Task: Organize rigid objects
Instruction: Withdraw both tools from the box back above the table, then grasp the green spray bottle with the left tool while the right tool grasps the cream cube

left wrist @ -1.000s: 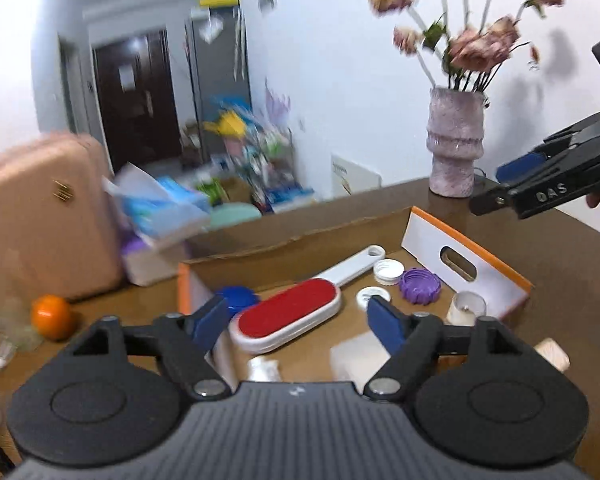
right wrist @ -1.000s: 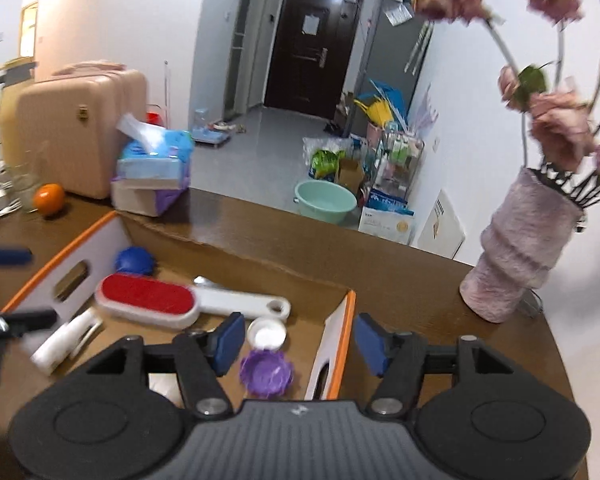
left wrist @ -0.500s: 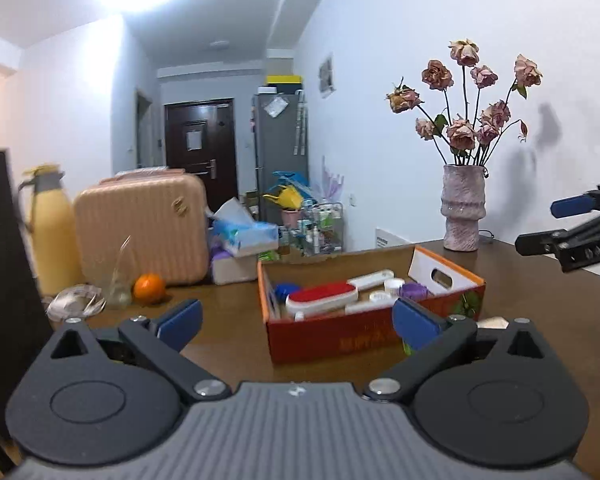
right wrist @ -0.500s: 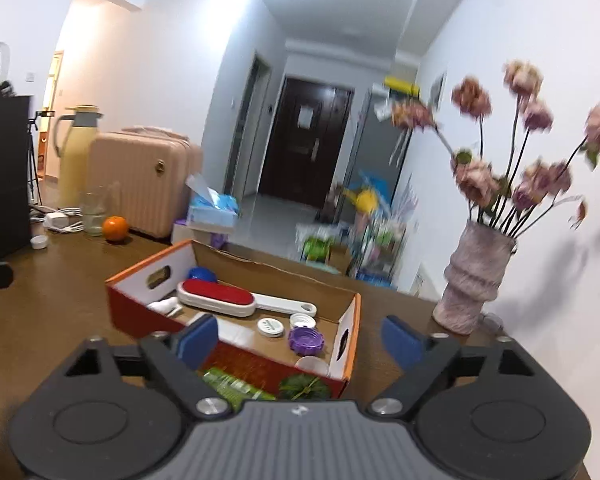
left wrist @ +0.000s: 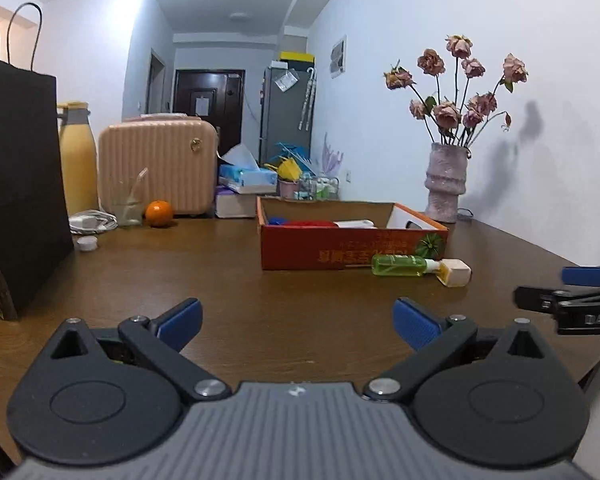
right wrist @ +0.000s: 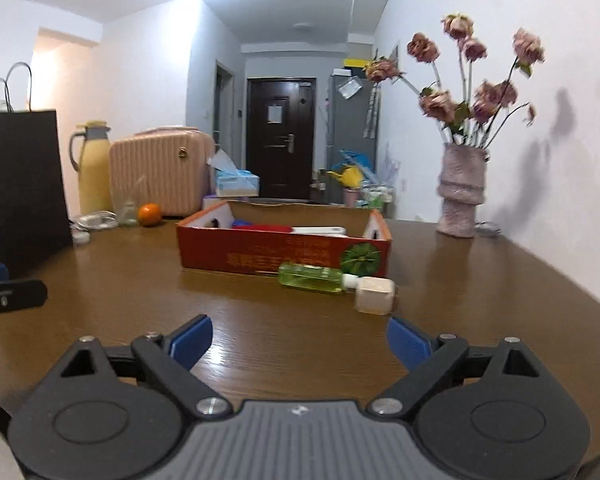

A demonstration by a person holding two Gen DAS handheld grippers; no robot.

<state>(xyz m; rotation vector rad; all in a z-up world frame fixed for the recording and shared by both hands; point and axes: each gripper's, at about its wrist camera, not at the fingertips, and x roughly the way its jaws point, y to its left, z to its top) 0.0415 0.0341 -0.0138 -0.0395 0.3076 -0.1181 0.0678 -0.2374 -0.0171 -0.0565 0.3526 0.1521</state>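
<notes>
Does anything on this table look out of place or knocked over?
Yes: a green liquid bottle with a cream square cap lies on its side on the brown wooden table, against the front of the red cardboard box instead of inside it with the other items. The box's printing also looks upside down. Nothing seems spilled.

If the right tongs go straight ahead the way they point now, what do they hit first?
Probably the green bottle lying on the table against the red box. The right tongs, opening and empty, aim slightly downward, so they might meet bare tabletop first; depth is unclear.
</notes>
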